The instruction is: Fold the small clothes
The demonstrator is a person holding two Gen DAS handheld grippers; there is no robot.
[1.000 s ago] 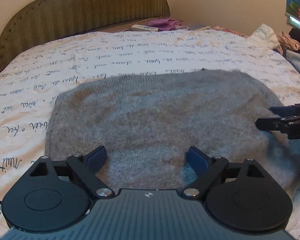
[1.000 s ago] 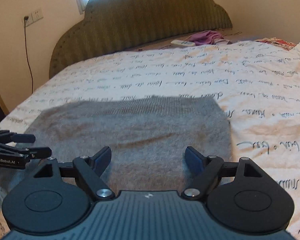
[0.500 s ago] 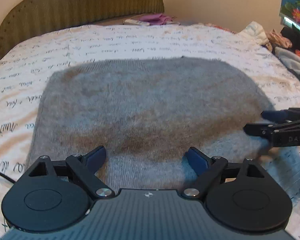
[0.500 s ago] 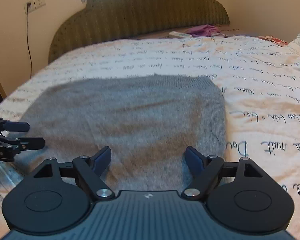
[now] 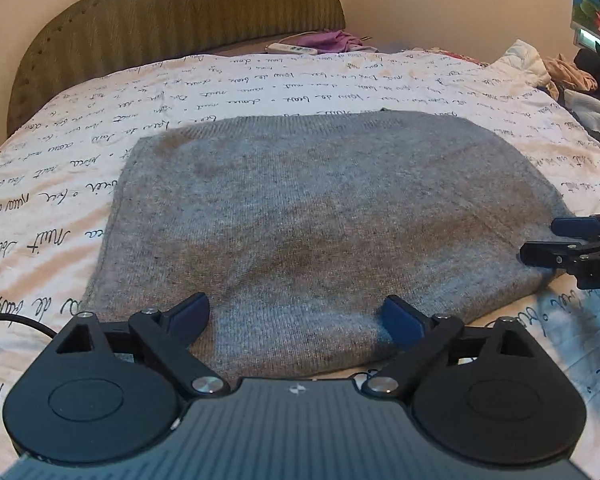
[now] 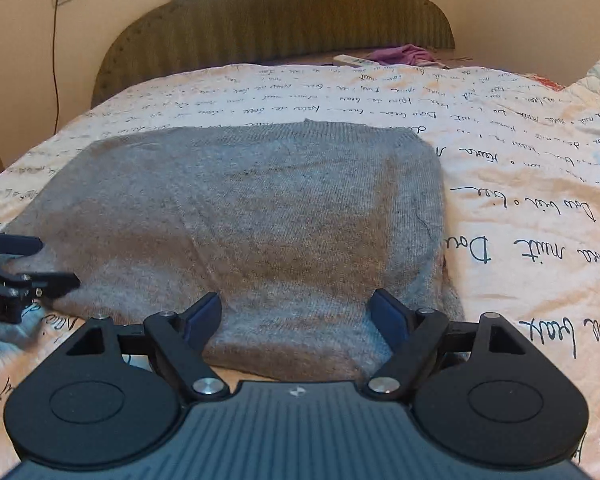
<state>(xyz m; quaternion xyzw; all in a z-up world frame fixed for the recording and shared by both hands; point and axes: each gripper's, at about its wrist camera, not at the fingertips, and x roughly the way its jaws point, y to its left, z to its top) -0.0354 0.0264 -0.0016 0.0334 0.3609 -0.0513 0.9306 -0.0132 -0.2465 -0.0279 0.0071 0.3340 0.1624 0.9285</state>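
Grey knit, soft and a little fuzzy: that is the sweater point(image 5: 312, 216) lying on the script-printed bedsheet point(image 5: 80, 168), well short of the olive padded headboard point(image 5: 172, 12). It looks already folded in on itself, a broad rounded-off rectangle with a doubled, plump near edge. It should handle as light and limp: it will sag and drape when lifted, and the loose knit will stretch if tugged from one spot. Nothing about it is slippery or fragile, though the layers could slide apart if only the top one is pinched.

Both tools sit at the near edge. The left gripper point(image 5: 296, 320) has its blue fingers point(image 5: 190, 314) spread wide, the spread narrowing slightly just now, with knit lying between them but not pressed. The right gripper point(image 6: 296, 314) likewise stands apart, unclamped, over the near right corner area.

The best hold, I would judge, is that thick near edge, one tool toward each corner, pinching through all layers so the bundle lifts evenly.

As for its lie, the long axis runs left to right across the bed, the short one from the onlooker toward the headboard. The far edge looks ribbed, perhaps the hem or collar end, but the view is too soft to say which.
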